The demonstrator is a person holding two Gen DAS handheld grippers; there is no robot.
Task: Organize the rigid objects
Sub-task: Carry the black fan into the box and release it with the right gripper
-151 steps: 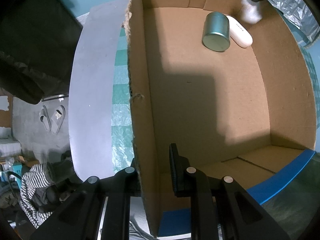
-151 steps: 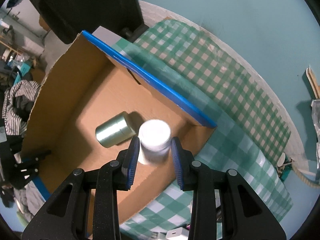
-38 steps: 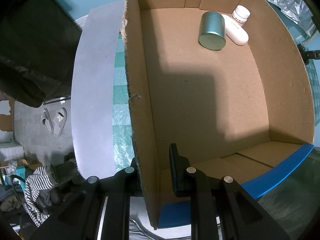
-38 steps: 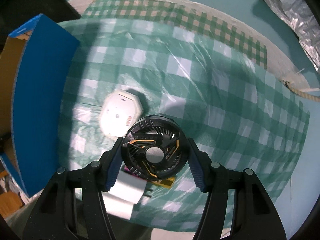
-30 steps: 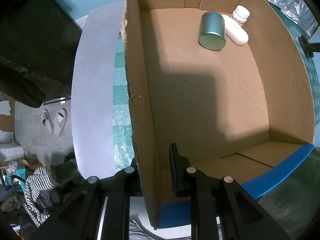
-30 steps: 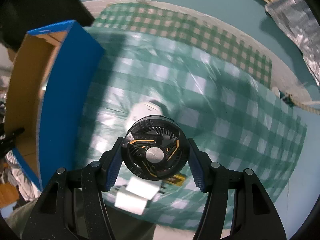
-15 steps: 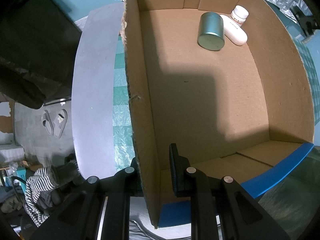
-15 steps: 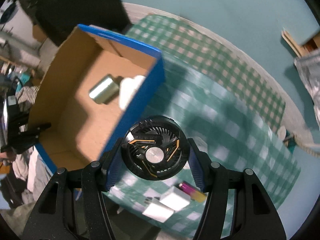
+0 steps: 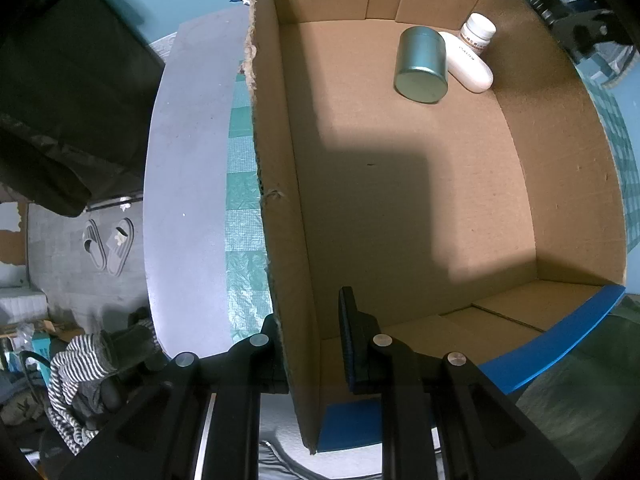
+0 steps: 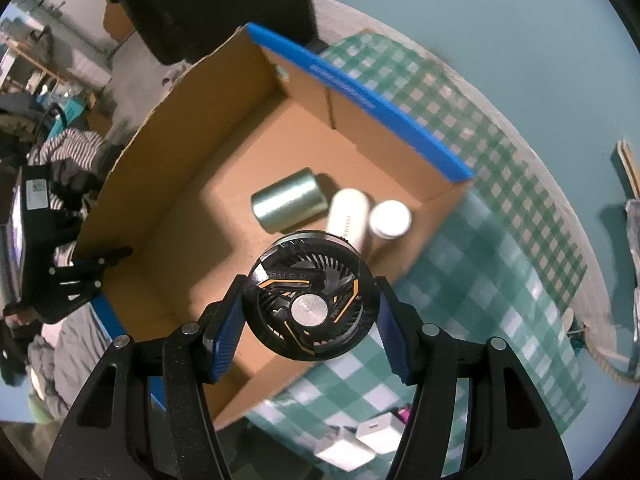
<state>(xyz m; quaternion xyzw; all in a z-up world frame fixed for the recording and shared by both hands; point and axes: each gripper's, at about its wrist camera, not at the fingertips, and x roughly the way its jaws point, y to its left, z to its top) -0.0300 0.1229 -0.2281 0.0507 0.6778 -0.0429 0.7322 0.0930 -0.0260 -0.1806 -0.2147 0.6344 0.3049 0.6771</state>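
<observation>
My right gripper (image 10: pixel 310 322) is shut on a round black fan with orange trim (image 10: pixel 312 312), held in the air over the near rim of the open cardboard box (image 10: pixel 168 184). Inside the box lie a silver-green tin (image 10: pixel 288 204), a long white case (image 10: pixel 348 216) and a white-capped bottle (image 10: pixel 390 218). My left gripper (image 9: pixel 308 340) is shut on the box's left wall (image 9: pixel 276 184), one finger inside and one outside. From the left wrist the tin (image 9: pixel 420 66), case (image 9: pixel 468 64) and bottle (image 9: pixel 478 32) sit at the far corner, and the right gripper (image 9: pixel 580 28) shows at the top right.
The box stands on a green checked cloth (image 10: pixel 500 240) over a round table. White adapters (image 10: pixel 360 444) lie on the cloth near the bottom edge. Past the grey table rim (image 9: pixel 180 200) are slippers (image 9: pixel 108 246) and striped clothing (image 9: pixel 76 364) on the floor.
My right gripper has carried the fan from above the checked cloth to over the box, rolling as it went. The left gripper and the box's contents have not moved.
</observation>
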